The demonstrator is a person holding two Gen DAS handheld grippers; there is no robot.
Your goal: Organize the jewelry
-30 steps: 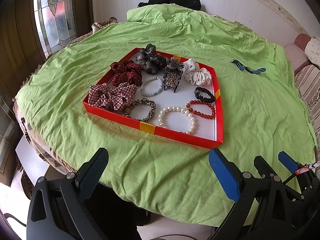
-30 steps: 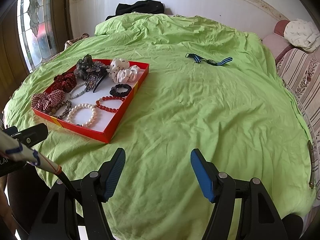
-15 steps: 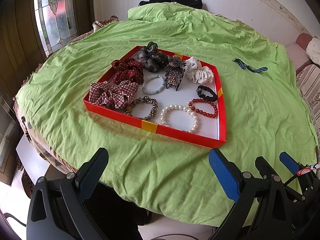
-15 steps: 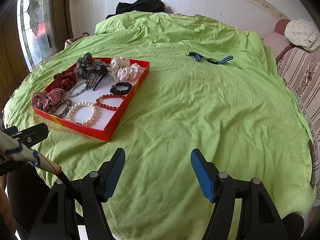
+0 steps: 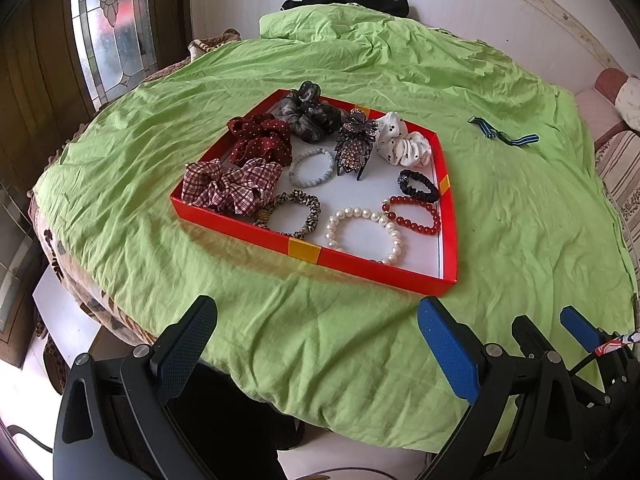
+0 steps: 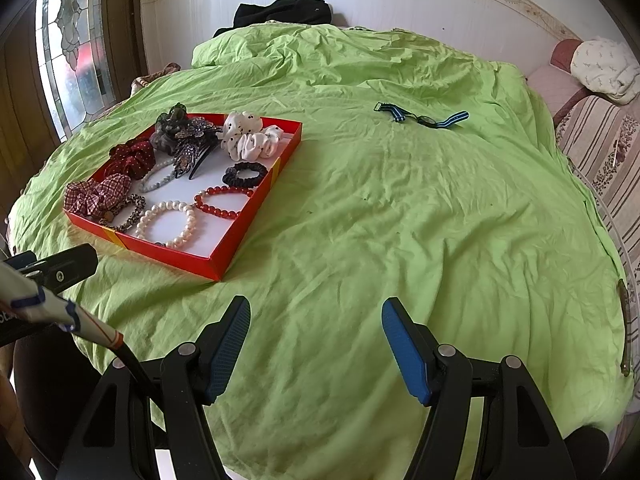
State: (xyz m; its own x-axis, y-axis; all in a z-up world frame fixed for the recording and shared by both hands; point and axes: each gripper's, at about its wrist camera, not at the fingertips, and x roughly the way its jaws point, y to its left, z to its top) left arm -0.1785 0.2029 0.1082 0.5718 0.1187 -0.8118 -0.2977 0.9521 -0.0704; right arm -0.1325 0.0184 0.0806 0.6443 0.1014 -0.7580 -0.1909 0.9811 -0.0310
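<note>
Left gripper (image 5: 316,338) edged closer to red tray (image 5: 450,216); fingers apart.

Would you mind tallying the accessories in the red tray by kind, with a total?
In the red tray:
Fabric scrunchies: 6
Bead bracelets: 3
Hair claw: 1
Total: 10

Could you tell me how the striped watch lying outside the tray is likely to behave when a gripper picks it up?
The striped watch has thin fabric-looking straps lying flat on the green sheet, so the ends would probably droop. It looks light. Its low profile on soft bedding may make pinching awkward.
</note>
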